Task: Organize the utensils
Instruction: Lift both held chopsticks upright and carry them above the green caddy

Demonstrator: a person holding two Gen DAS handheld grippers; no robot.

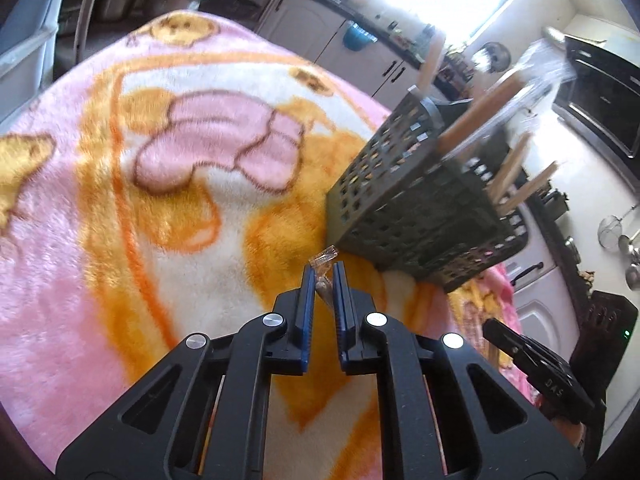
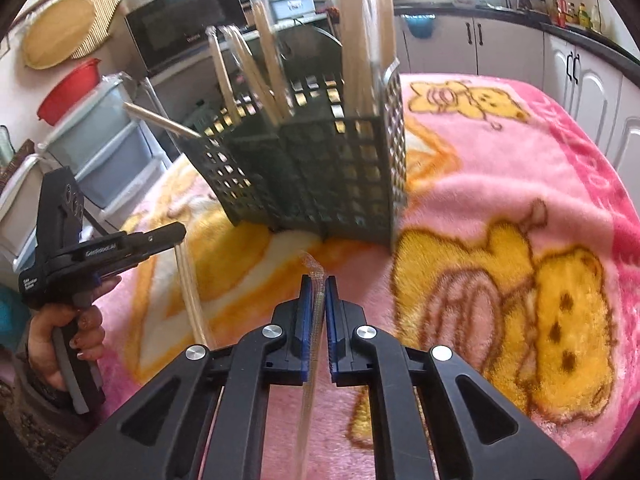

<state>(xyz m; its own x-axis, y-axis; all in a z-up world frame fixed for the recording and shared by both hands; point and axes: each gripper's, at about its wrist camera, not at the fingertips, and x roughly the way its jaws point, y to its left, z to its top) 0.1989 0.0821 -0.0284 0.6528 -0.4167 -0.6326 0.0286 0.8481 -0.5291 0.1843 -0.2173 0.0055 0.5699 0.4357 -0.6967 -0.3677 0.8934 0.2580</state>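
A dark green perforated utensil caddy point(image 1: 416, 196) point(image 2: 320, 168) stands on a pink cartoon blanket point(image 1: 160, 200) point(image 2: 500, 200), with several wooden utensils in clear wrappers point(image 2: 364, 40) upright in its compartments. My left gripper point(image 1: 323, 270) is shut on a wrapped wooden utensil whose clear wrapper end point(image 1: 325, 258) pokes out past the fingertips, just short of the caddy's base. In the right wrist view that left gripper point(image 2: 176, 236) holds the utensil point(image 2: 192, 300) hanging down. My right gripper point(image 2: 319, 280) is shut on another wrapped utensil point(image 2: 316, 320), pointing at the caddy.
White kitchen cabinets point(image 2: 576, 76) and a dark counter line the far side. A microwave point(image 2: 184, 28) and stacked plastic drawers point(image 2: 108, 140) stand behind the caddy. A red bowl point(image 2: 68, 88) sits on the drawers. An oven point(image 1: 600, 108) is on the right.
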